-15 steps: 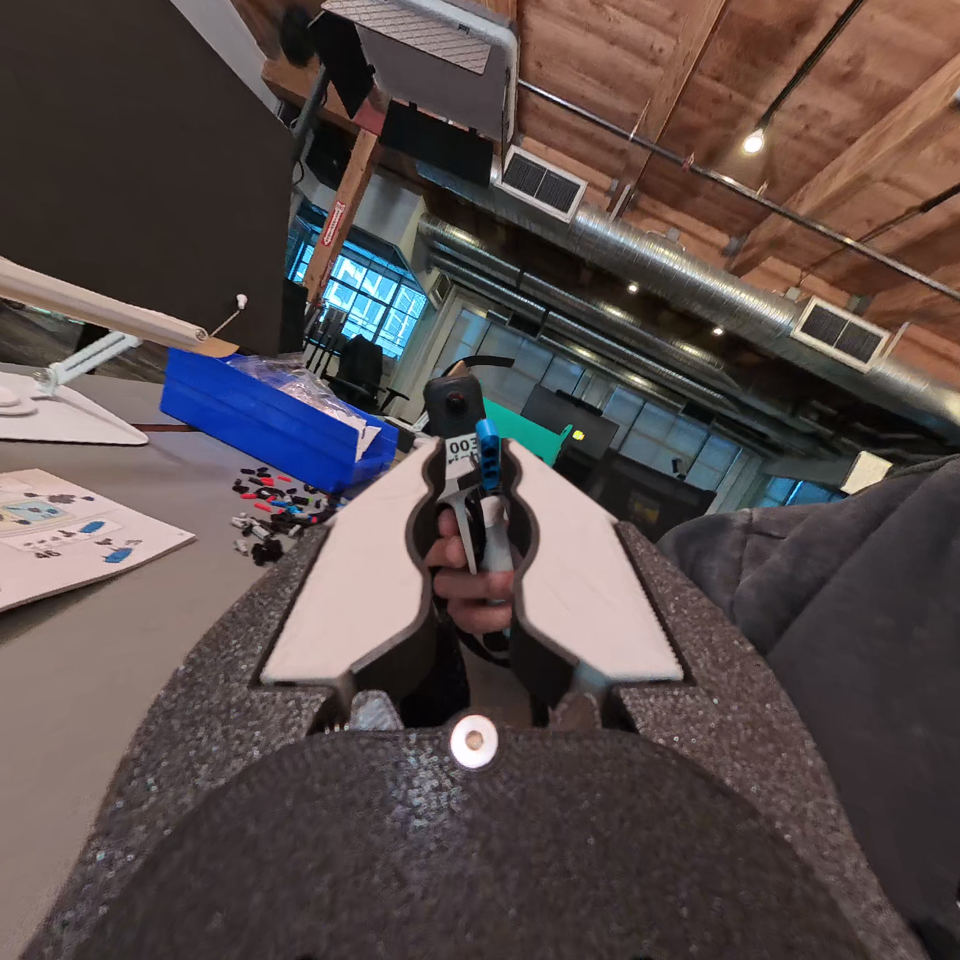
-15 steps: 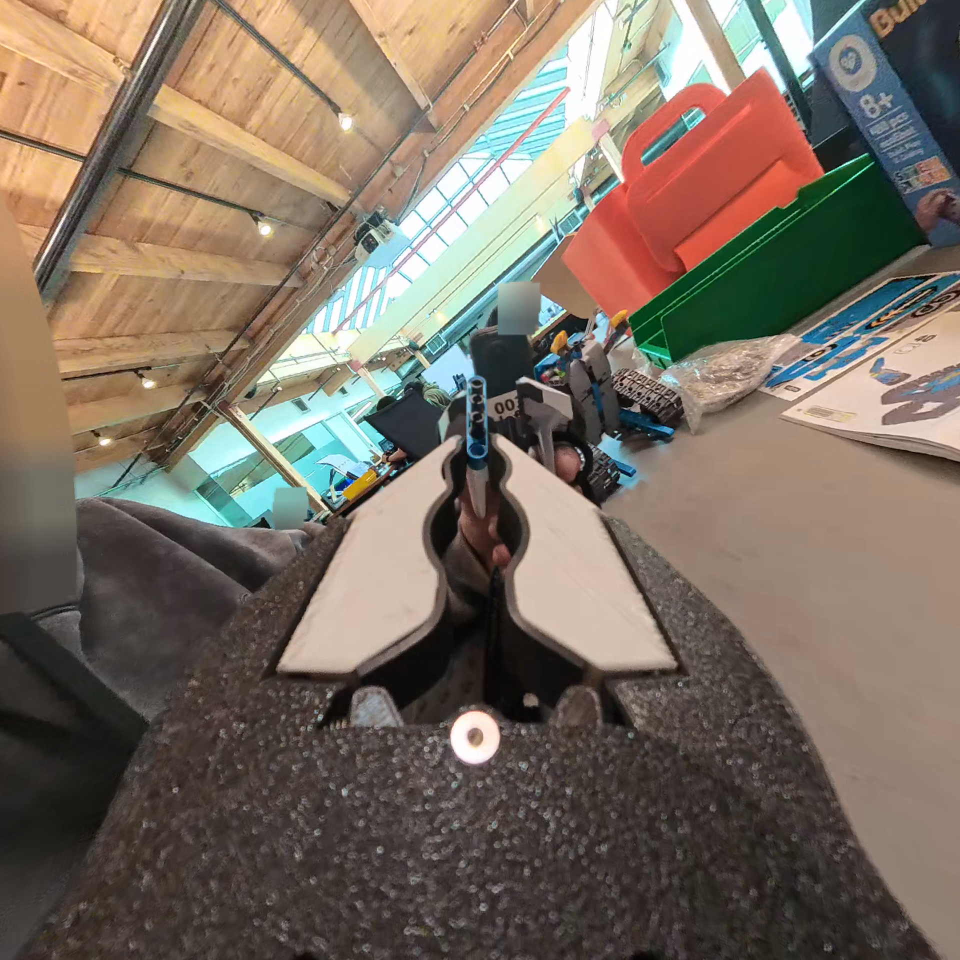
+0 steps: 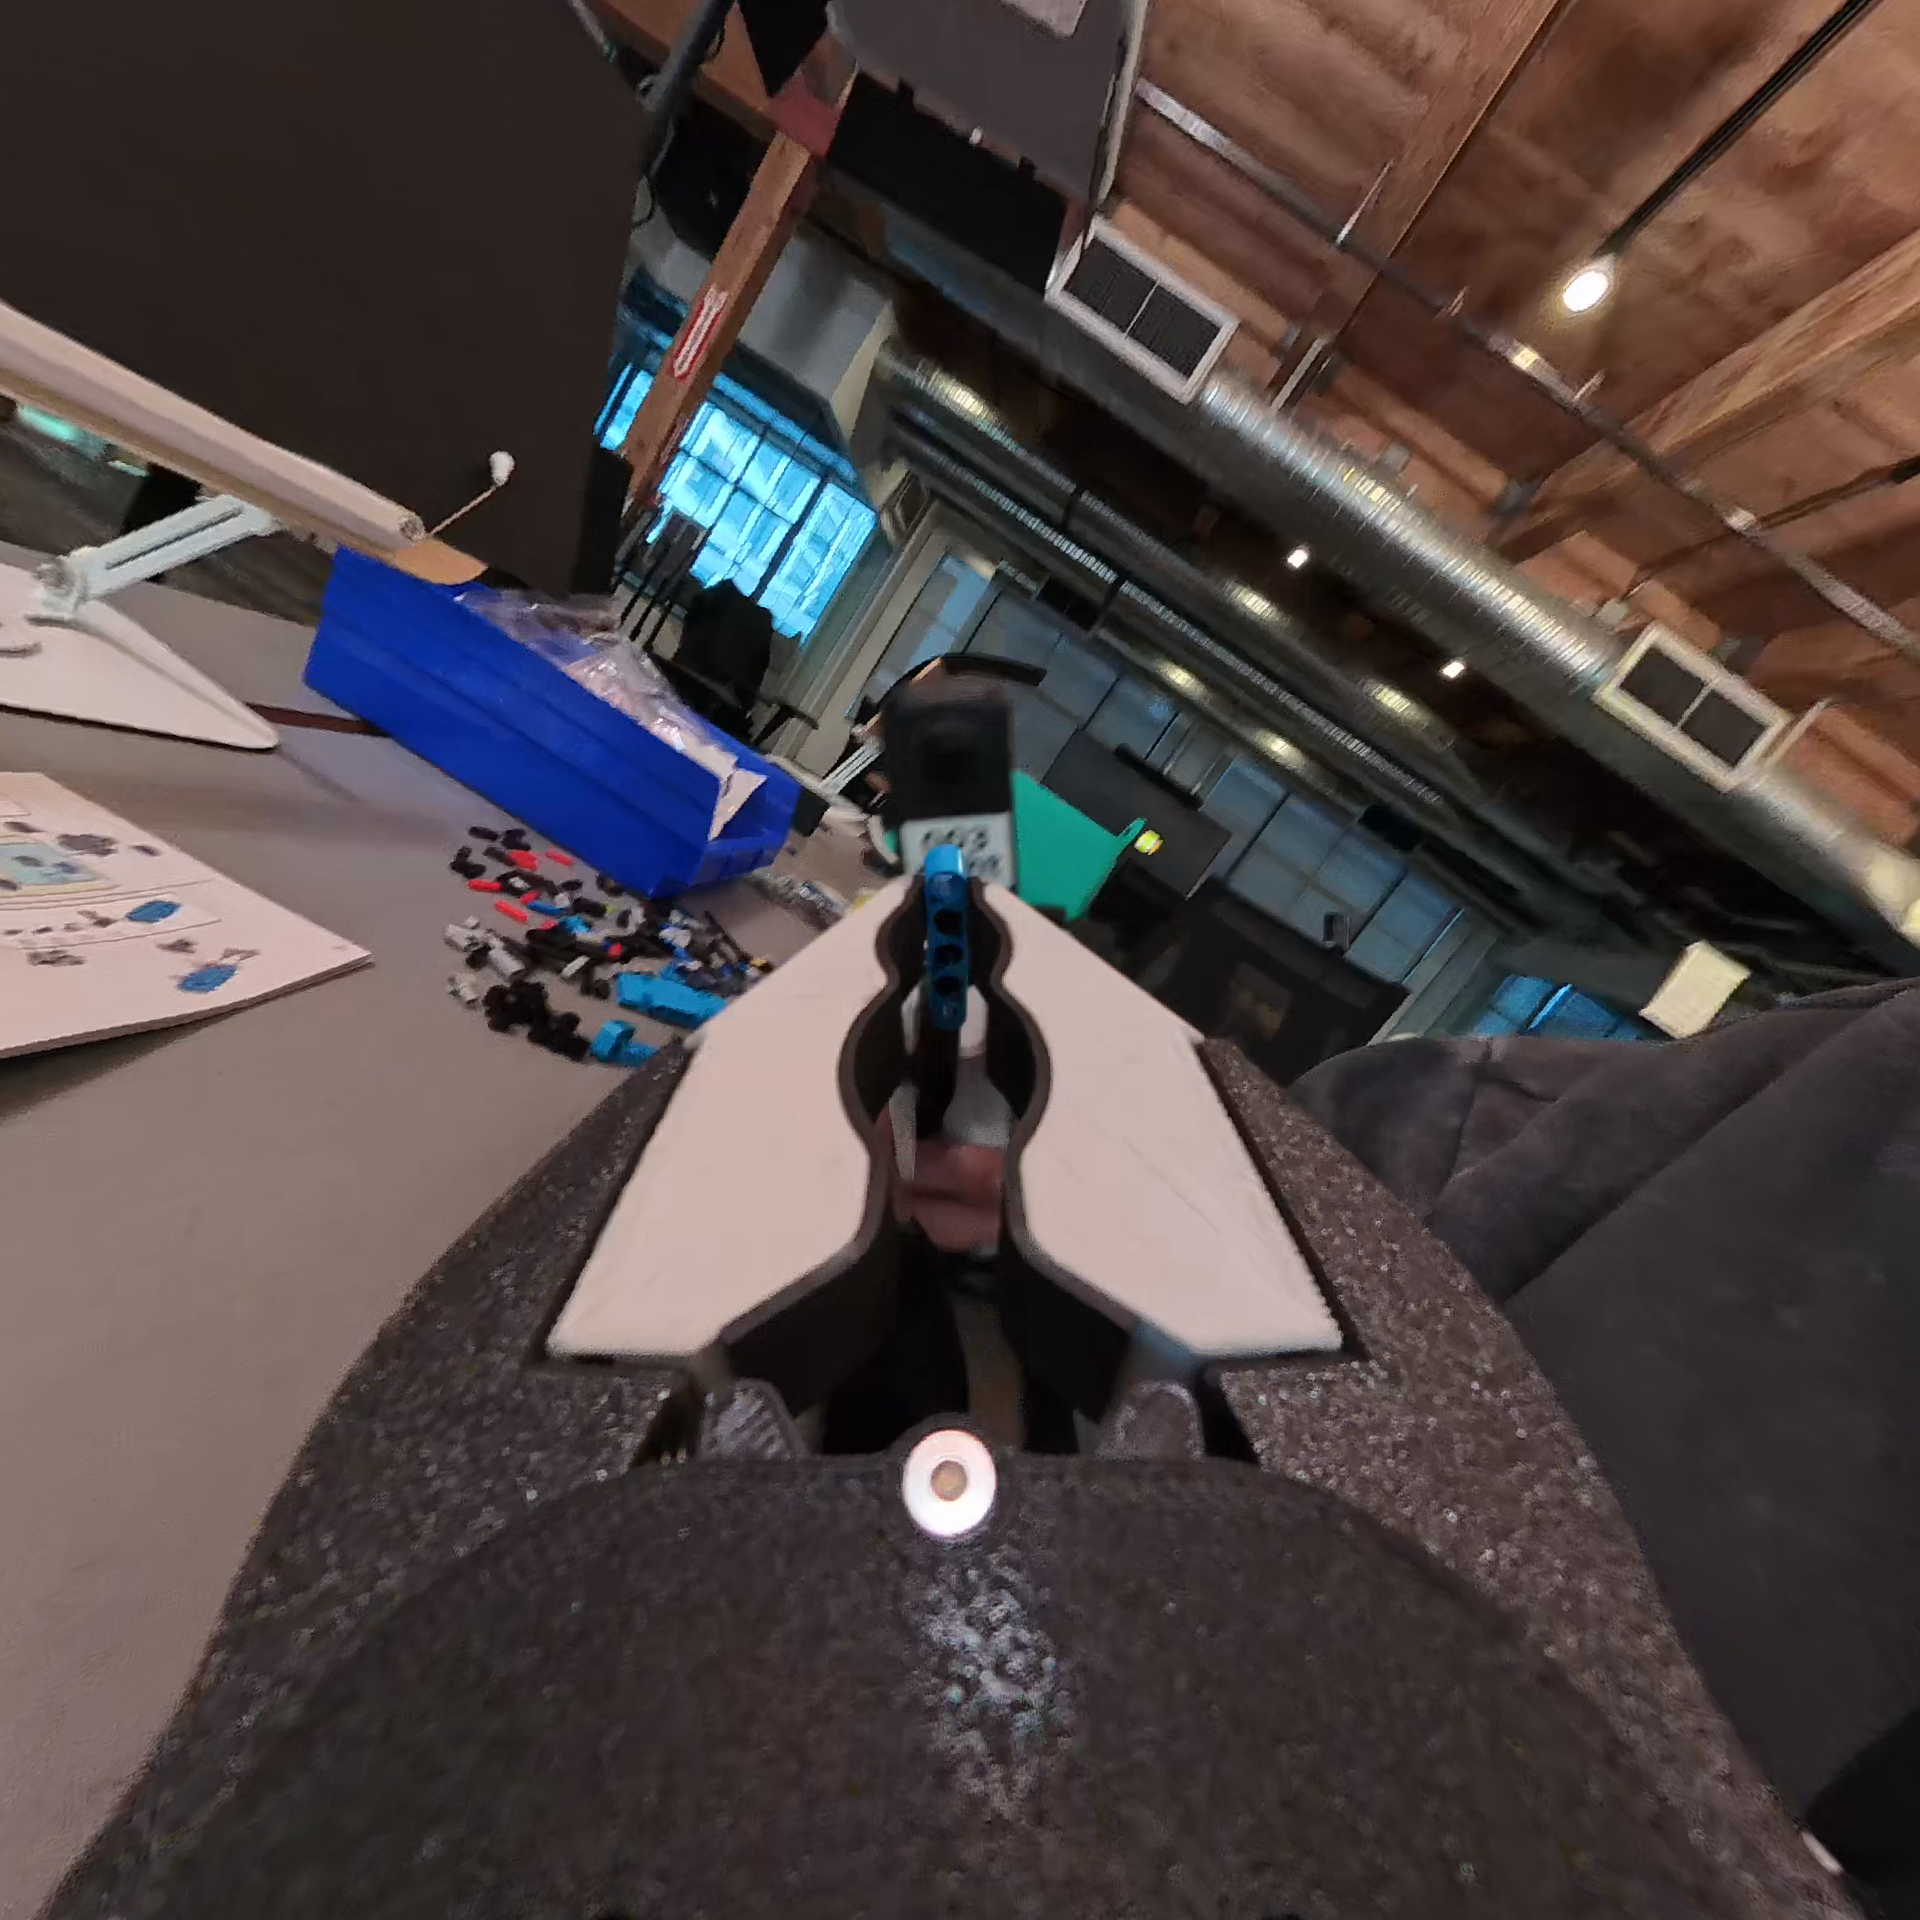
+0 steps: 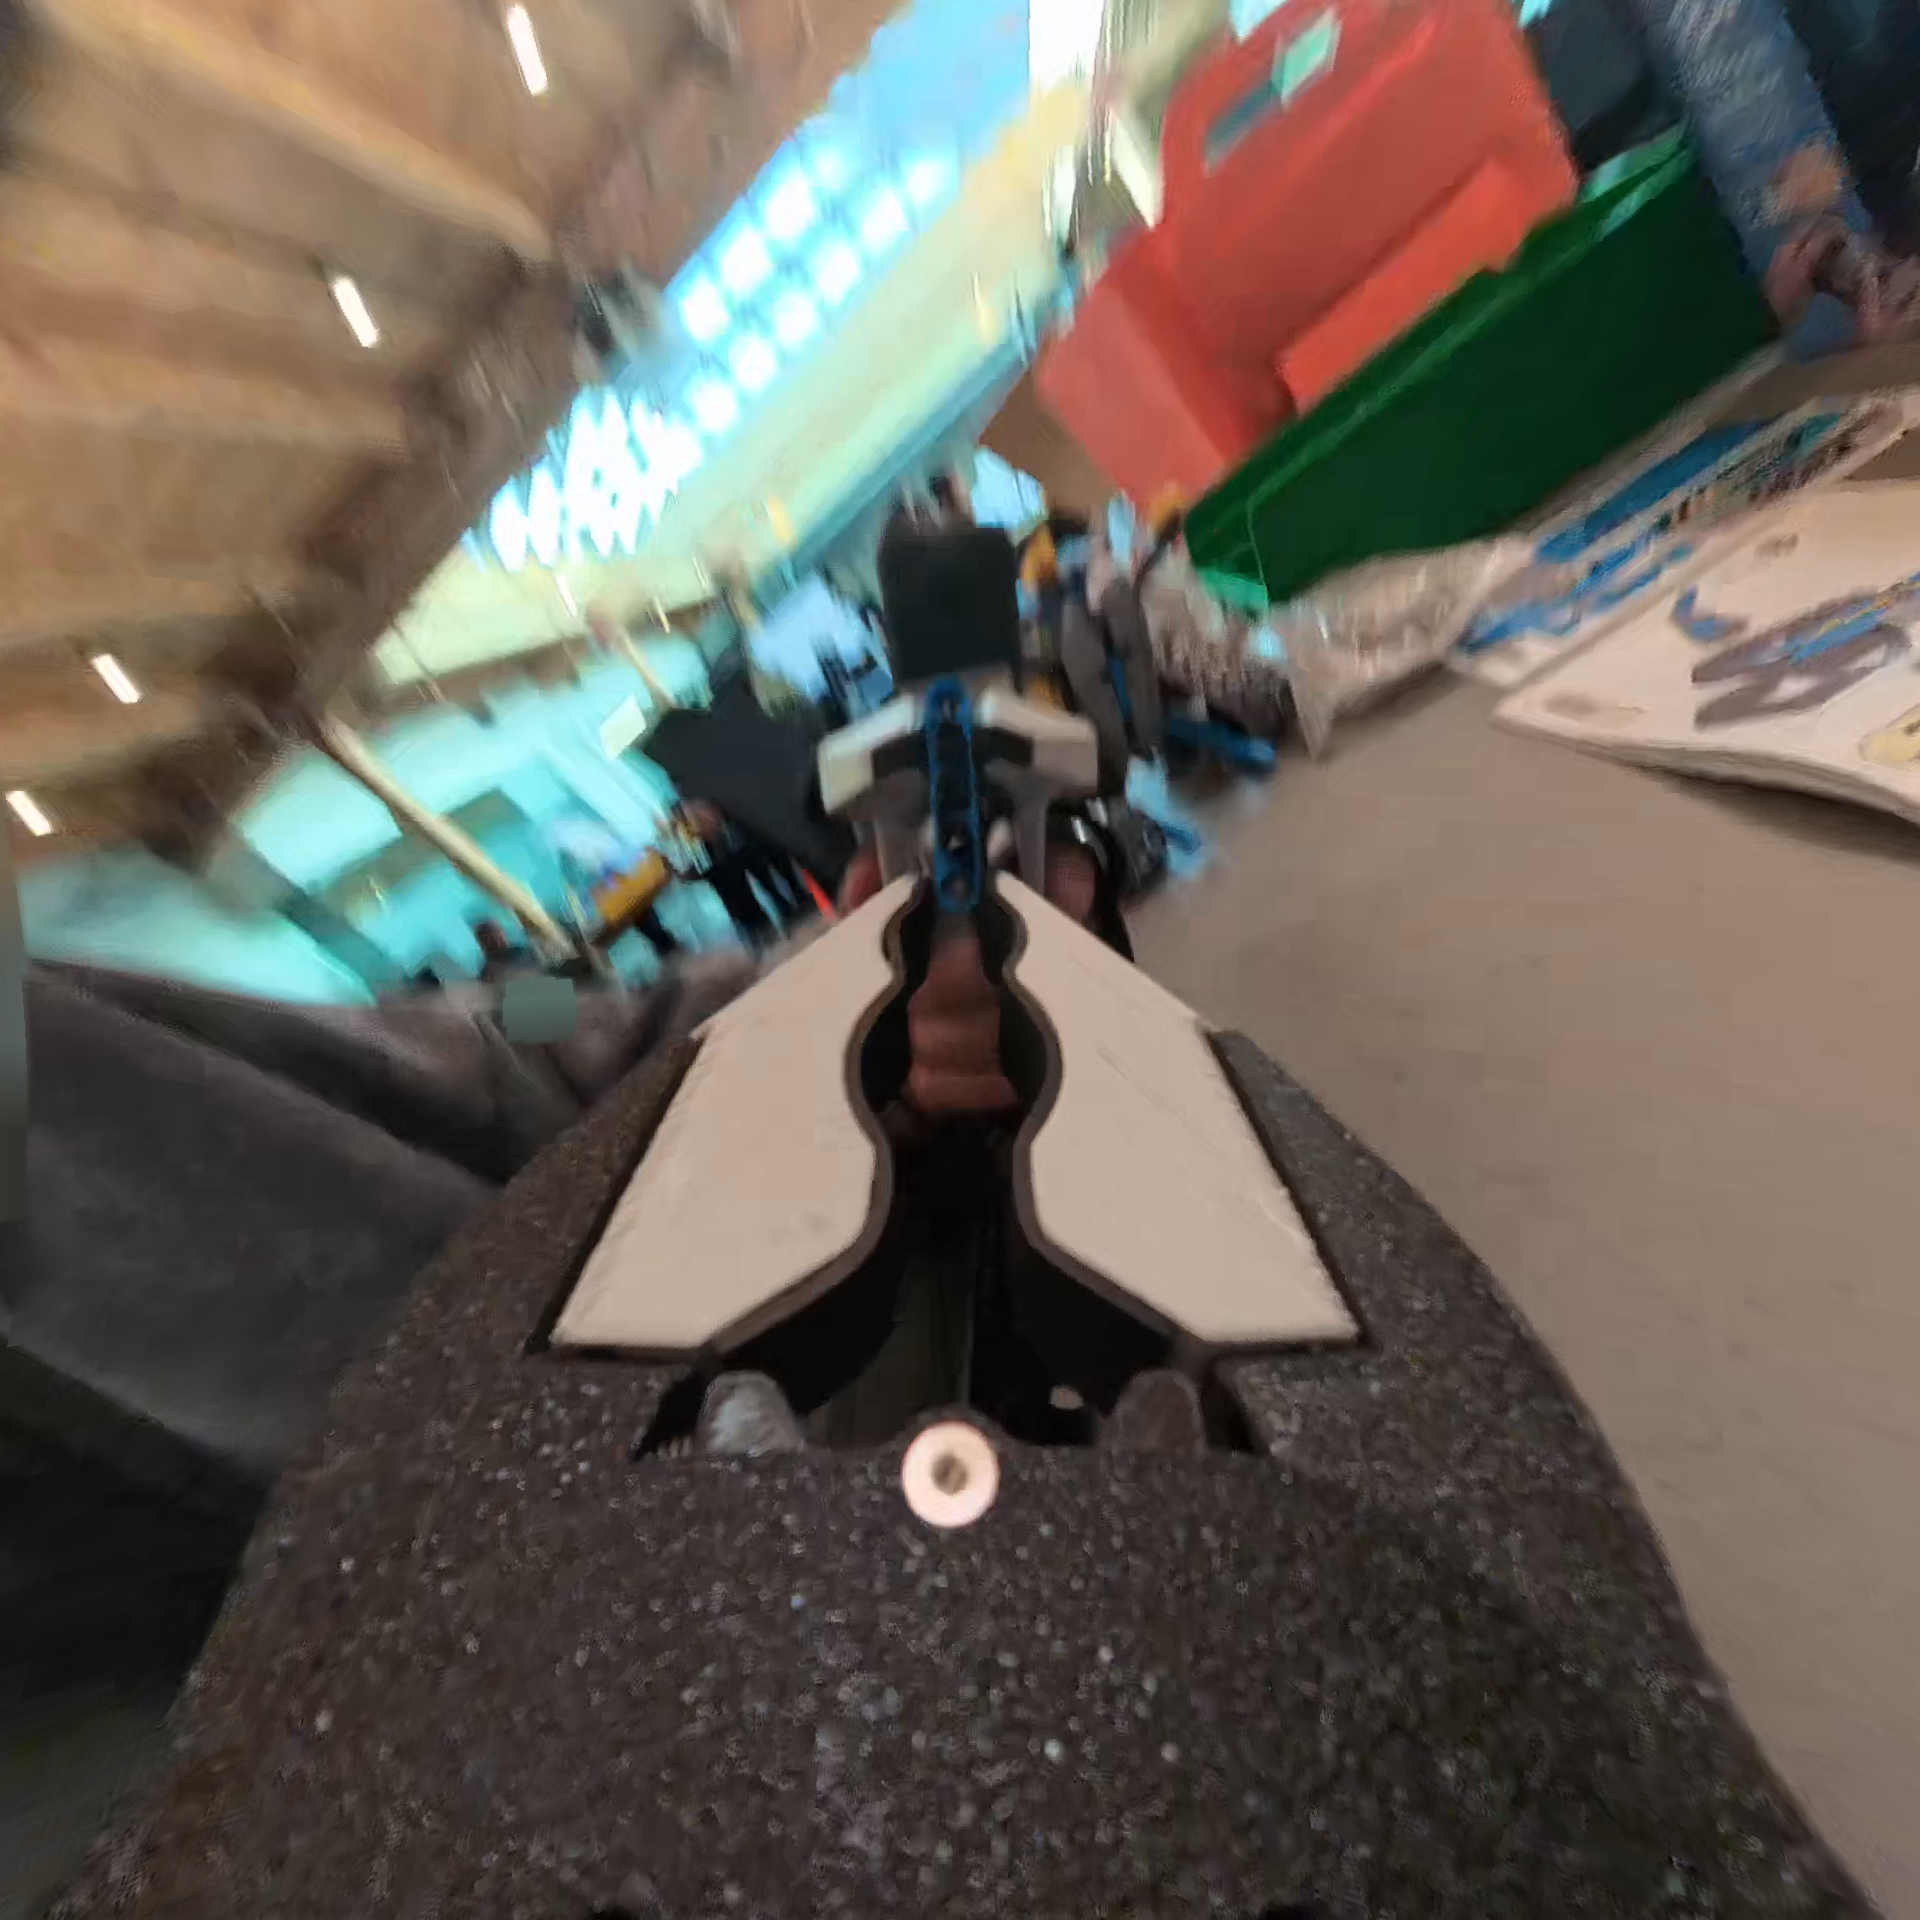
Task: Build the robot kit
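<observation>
A thin blue beam with holes (image 3: 948,945) stands upright between my two grippers, which face each other above the grey table (image 3: 260,1195). My left gripper (image 3: 948,904) is shut on the beam's upper part. My right gripper (image 4: 956,904) is shut on the beam's lower end (image 4: 951,831); this view is blurred by motion. The right gripper's black camera block (image 3: 945,758) shows just behind the beam in the left wrist view. In the right wrist view the left gripper's white fingers (image 4: 1039,743) flank the beam. A hand (image 4: 956,1049) shows behind the right gripper's jaws.
A blue bin (image 3: 520,717), a pile of small black, blue and red parts (image 3: 582,956), an instruction sheet (image 3: 135,914) and a white lamp base (image 3: 104,675) lie to the left. A green bin (image 4: 1475,416), orange carrier (image 4: 1299,260), booklets (image 4: 1766,665) and a dark sleeve (image 3: 1662,1247) lie to the right. My two grippers' fingertips are within a few centimetres of each other.
The grippers have come closer together. The left gripper's jaws have narrowed onto the blue beam, which the right gripper still holds. The right view has gone blurry from motion.
</observation>
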